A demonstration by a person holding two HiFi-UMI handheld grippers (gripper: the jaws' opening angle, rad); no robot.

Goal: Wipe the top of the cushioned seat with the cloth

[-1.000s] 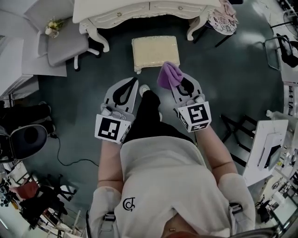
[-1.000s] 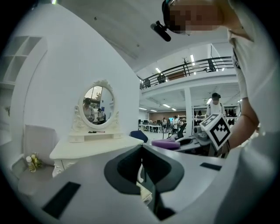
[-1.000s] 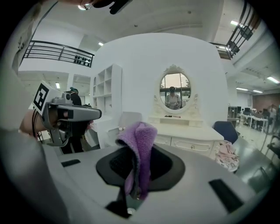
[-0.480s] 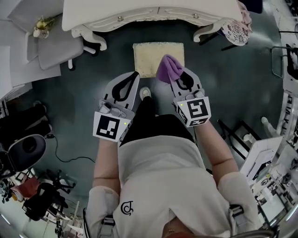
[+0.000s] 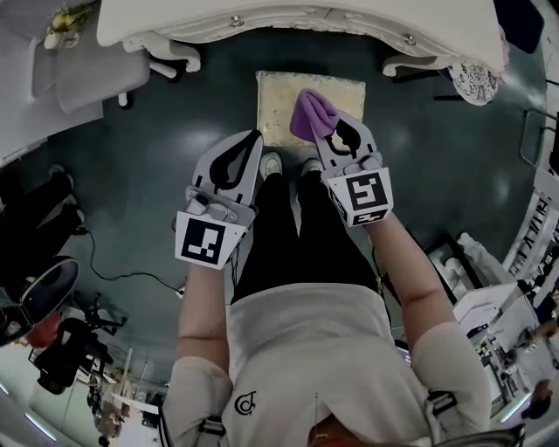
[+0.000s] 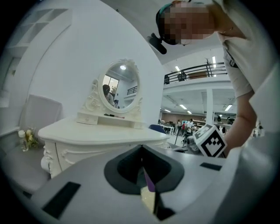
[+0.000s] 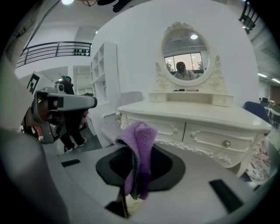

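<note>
**Cloth poised over the seat, wipe barely under way**

The right gripper (image 5: pixel 334 133) has its jaws clamped on the purple cloth (image 5: pixel 311 115). It pinches one fold, so the loose bulk bunches beyond the tips and can serve as a pad. In the head view that bunch lies over the right half of the cushioned seat (image 5: pixel 278 103), which stands on the floor just near of the white dressing table (image 5: pixel 297 24). Whether cloth touches cushion I cannot tell. The left gripper (image 5: pixel 254 138) hangs to the left, short of the seat's near edge, jaws together on nothing, probably held clear of the stroke. The seat's left half lies bare, so most of the wiping seems left to do.
</note>
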